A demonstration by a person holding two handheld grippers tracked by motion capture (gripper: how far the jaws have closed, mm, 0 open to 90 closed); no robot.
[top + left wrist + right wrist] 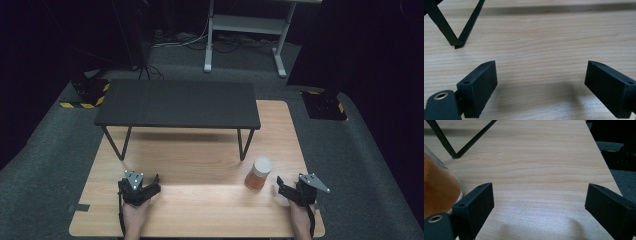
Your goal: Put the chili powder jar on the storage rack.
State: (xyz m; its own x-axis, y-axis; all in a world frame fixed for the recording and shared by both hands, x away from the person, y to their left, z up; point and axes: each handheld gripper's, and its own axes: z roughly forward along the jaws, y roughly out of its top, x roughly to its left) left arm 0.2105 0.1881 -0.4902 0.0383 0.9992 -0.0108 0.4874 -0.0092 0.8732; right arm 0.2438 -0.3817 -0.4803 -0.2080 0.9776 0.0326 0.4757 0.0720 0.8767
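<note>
Both grippers' fingers apart, empty. Jar (258, 173) of orange powder: rigid, likely slick, light; grasp mid-body.

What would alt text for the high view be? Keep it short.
A person's hands hold the left gripper and right gripper, both open, resting on a light wooden table. A white-lidded jar of orange contents stands near the right gripper, in front of a low black shelf.

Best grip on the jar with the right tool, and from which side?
Probably the jar's clear body just below the white lid, coming in level from its right, where the right tool sits open. The jar stands upright and its round sides suit opposing jaws.
</note>
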